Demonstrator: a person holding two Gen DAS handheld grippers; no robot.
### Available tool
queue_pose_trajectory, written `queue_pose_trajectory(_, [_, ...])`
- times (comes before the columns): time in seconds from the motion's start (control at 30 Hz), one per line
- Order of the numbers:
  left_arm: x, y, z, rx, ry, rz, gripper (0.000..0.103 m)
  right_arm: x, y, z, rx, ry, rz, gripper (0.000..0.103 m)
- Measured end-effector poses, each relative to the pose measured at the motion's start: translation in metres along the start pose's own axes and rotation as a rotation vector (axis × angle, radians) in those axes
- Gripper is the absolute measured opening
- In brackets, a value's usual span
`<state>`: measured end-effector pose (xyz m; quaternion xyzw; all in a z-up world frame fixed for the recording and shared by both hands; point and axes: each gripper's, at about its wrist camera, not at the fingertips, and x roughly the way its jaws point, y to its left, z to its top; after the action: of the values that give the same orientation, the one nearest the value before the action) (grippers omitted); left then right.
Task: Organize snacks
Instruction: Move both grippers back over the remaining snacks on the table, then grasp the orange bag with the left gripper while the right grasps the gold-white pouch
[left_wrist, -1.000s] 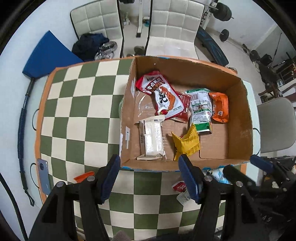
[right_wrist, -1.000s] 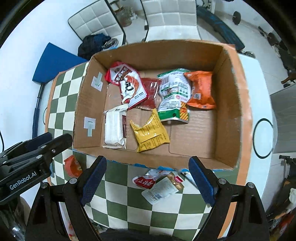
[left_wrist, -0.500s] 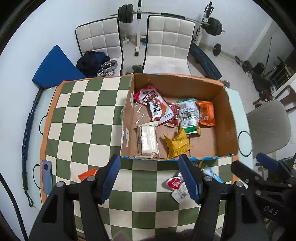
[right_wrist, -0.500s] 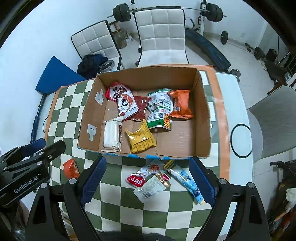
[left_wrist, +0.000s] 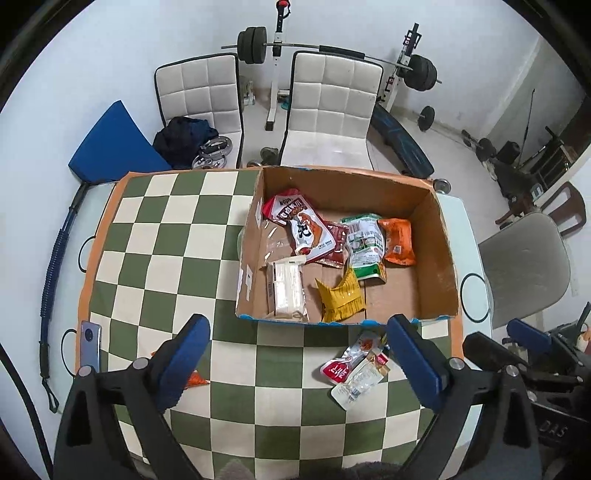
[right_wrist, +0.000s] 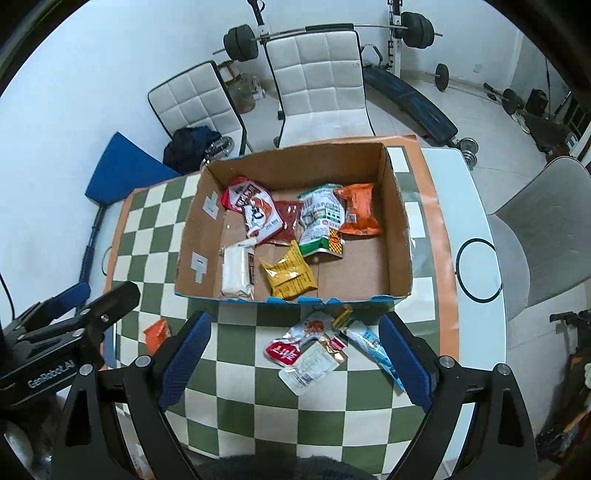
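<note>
A cardboard box (left_wrist: 437, 254) (right_wrist: 400, 229) stands on the checkered tablecloth and holds several snack packets, among them a yellow one (left_wrist: 341, 297) (right_wrist: 290, 275), a white one (left_wrist: 286, 286) and an orange one (right_wrist: 356, 210). In front of the box lie a red-and-white packet (right_wrist: 295, 338) (left_wrist: 347, 360), a clear packet (right_wrist: 314, 365) and a blue-white packet (right_wrist: 371, 345). An orange packet (right_wrist: 155, 332) (left_wrist: 194, 378) lies at the near left. My left gripper (left_wrist: 299, 360) and right gripper (right_wrist: 293, 363) are both open and empty, high above the near table edge.
A phone (left_wrist: 90, 341) lies at the table's left edge. Two white chairs (left_wrist: 328, 107) and a barbell rack (left_wrist: 277, 44) stand behind the table. A grey chair (left_wrist: 524, 266) is at the right. A blue mat (left_wrist: 110, 147) leans at the left.
Both grippers have pulled back and up from the box, so more of the table and room shows. Both stay open and empty. The packets have not moved.
</note>
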<state>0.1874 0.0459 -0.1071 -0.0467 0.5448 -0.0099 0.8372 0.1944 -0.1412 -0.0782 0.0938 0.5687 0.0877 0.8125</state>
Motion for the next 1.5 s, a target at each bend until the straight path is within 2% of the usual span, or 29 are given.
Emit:
queue_pose_trajectory(0.2, [0.006, 0.02, -0.011, -0.03, 0.001, 0.044, 0.098, 0.014, -0.004, -0.009, -0.006, -0.026, 0.019, 0.096])
queue_pose_trajectory(0.4, [0.04, 0.07, -0.044, -0.136, 0.101, 0.141, 0.098, 0.079, -0.029, -0.038, 0.114, 0.152, 0.06, 0.096])
queue_pose_trajectory(0.57, [0.082, 0.124, -0.085, -0.293, 0.249, 0.185, 0.098, 0.15, -0.058, -0.075, 0.314, 0.308, 0.079, 0.096])
queue_pose_trajectory(0.7, [0.107, 0.151, -0.11, -0.389, 0.329, 0.184, 0.098, 0.2, -0.07, -0.102, 0.426, 0.4, 0.057, 0.093])
queue_pose_trajectory(0.83, [0.132, 0.176, -0.126, -0.495, 0.399, 0.156, 0.098, 0.233, -0.067, -0.116, 0.468, 0.449, 0.029, 0.089])
queue_pose_trajectory(0.9, [0.143, 0.187, -0.128, -0.529, 0.409, 0.161, 0.098, 0.245, -0.062, -0.12, 0.476, 0.463, 0.015, 0.087])
queue_pose_trajectory(1.1, [0.17, 0.203, -0.116, -0.504, 0.42, 0.22, 0.098, 0.26, -0.047, -0.119, 0.443, 0.467, -0.04, 0.084])
queue_pose_trajectory(1.3, [0.21, 0.205, -0.105, -0.448, 0.492, 0.221, 0.098, 0.267, -0.037, -0.114, 0.42, 0.449, -0.102, 0.084])
queue_pose_trajectory(1.5, [0.246, 0.193, -0.104, -0.367, 0.567, 0.205, 0.098, 0.272, -0.027, -0.114, 0.403, 0.447, -0.126, 0.084])
